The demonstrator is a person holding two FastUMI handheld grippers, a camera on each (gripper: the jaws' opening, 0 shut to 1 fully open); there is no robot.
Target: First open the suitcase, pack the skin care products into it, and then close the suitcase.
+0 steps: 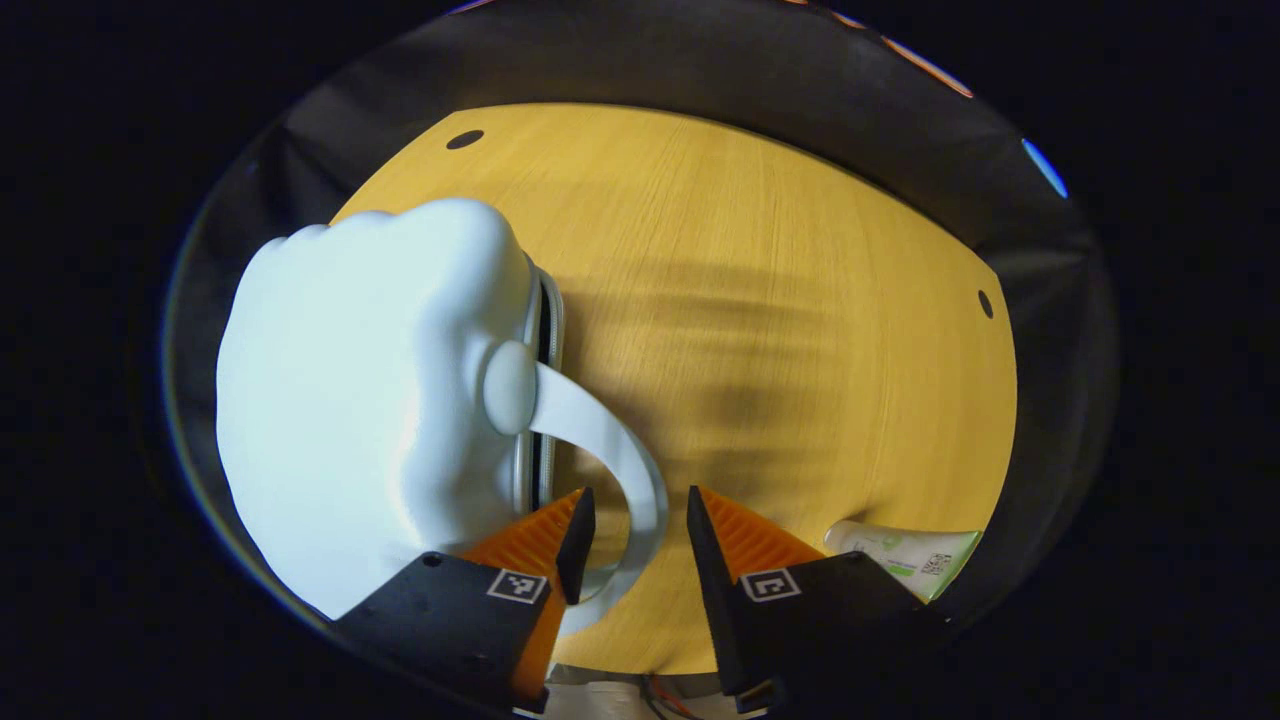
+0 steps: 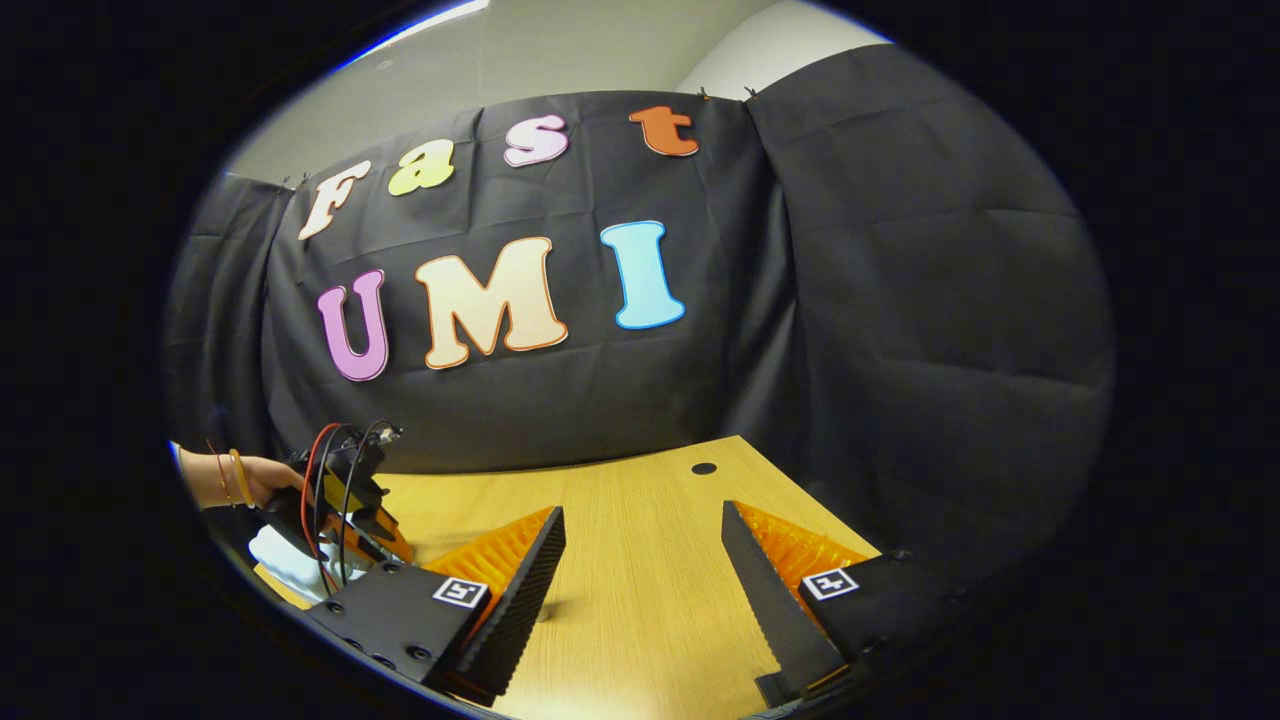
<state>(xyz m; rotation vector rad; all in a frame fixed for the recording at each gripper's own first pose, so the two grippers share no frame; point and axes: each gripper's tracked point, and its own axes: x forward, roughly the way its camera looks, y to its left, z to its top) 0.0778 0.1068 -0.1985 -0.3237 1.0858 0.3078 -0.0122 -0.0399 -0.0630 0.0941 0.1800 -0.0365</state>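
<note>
Since the white suitcase (image 1: 360,400) lies closed on the counter (image 1: 760,300) with its curved handle (image 1: 620,470) arching out toward the camera, everything in the next move turns on that handle's place against the left gripper (image 1: 640,540): in the left gripper view the loop of the handle passes right between the two fingers, which stand spread and do not press on it. The shell of the suitcase sits up and to the left of the fingers, its long side running away from the camera, with the dark zip seam (image 1: 545,400) along the edge nearest the handle. I judge the left hand far the nearer to the case, and the opening step not yet done (the two halves look shut flat together). Just right of the fingers, at the lower edge of the counter, lies a pale green-and-white tube (image 1: 905,558), most likely one of the skin care products, well clear of the case.

Over in the right gripper view the right gripper (image 2: 645,580) hangs above bare wood with fingers wide apart, holding nothing; at far left a hand (image 2: 245,480) holds the other gripper over something white. Black cloth walls the booth behind the light wooden counter
</note>
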